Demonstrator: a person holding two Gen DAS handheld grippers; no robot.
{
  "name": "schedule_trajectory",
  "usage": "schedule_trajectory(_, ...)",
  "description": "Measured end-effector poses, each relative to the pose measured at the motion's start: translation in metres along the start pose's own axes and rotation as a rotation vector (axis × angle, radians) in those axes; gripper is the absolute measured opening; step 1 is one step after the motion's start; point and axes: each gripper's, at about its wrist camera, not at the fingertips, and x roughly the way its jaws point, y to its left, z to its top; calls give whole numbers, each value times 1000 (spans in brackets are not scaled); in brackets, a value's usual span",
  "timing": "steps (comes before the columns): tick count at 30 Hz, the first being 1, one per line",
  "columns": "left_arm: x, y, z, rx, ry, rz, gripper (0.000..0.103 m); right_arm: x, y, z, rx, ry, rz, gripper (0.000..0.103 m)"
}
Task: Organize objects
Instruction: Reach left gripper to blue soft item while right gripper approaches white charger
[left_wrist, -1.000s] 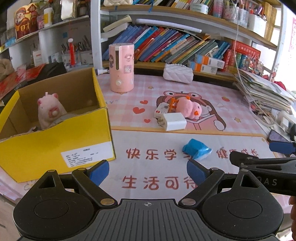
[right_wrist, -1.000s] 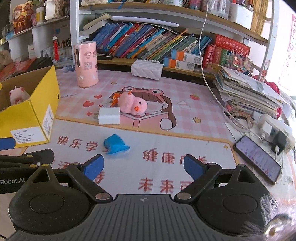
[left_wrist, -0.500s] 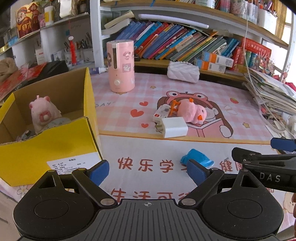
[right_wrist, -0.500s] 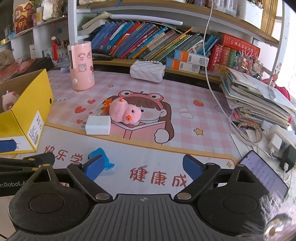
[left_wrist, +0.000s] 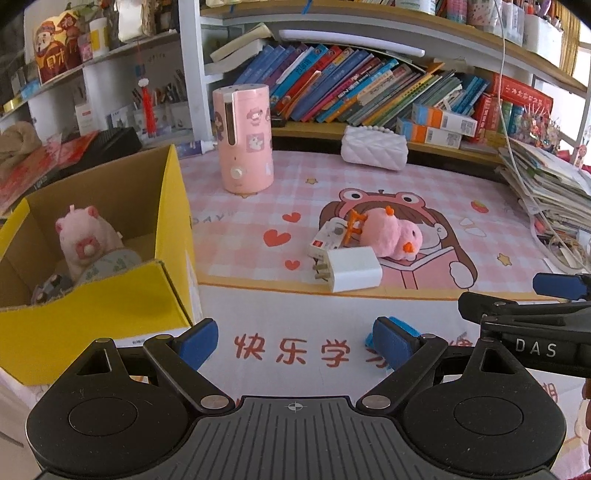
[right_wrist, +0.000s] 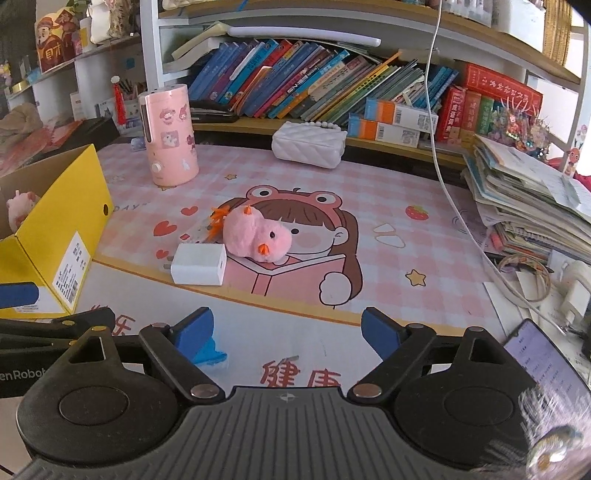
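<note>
A yellow cardboard box (left_wrist: 110, 306) (right_wrist: 62, 240) stands open at the left with a pink plush pig (left_wrist: 83, 240) inside. On the desk mat lie a white charger block (left_wrist: 351, 274) (right_wrist: 197, 264), a pink plush duck (left_wrist: 393, 236) (right_wrist: 258, 236), a small white card with an orange clip (left_wrist: 334, 234) and a small blue object (right_wrist: 208, 352), partly hidden behind a finger in both views. My left gripper (left_wrist: 293, 341) is open and empty, low over the mat's front. My right gripper (right_wrist: 286, 330) is open and empty beside it.
A pink cylindrical humidifier (left_wrist: 243, 140) and a white quilted case (left_wrist: 375, 151) stand at the back by the bookshelf. A stack of papers (right_wrist: 528, 199), cables and a phone (right_wrist: 546, 365) lie at the right.
Both grippers moved forward over the mat toward the charger and duck. The blue object has slid under the fingertips' edge. Both stay open.
</note>
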Motion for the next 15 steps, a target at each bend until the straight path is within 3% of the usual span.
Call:
schedule_trajectory(12, 10, -7, 8, 17, -7, 2, 91, 14, -10, 9, 18, 2, 21, 82)
schedule_trajectory(15, 12, -9, 9, 22, -6, -1, 86, 16, -12, 10, 23, 1, 21, 82)
